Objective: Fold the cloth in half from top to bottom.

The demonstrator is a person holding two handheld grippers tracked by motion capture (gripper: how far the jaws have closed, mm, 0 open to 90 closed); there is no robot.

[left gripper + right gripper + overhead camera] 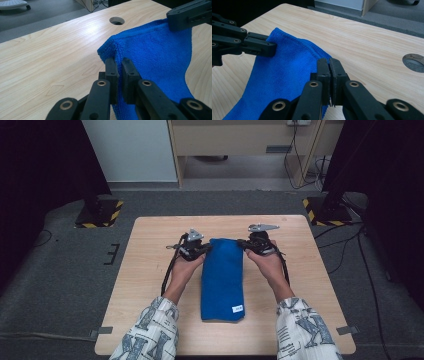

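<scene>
A folded blue towel lies lengthwise along the middle of the wooden table, a small white label near its front right corner. My left gripper is shut on the towel's far left corner, which is lifted slightly off the wood. My right gripper is shut on the far right corner. In the left gripper view the other gripper pinches the opposite corner. In the right gripper view the other gripper clamps the far corner of the blue towel.
A round cable hole sits in the tabletop beyond the towel; the same cable hole appears in the right gripper view. Stand bases with yellow-black tape flank the table on grey carpet. Bare wood lies on both sides of the towel.
</scene>
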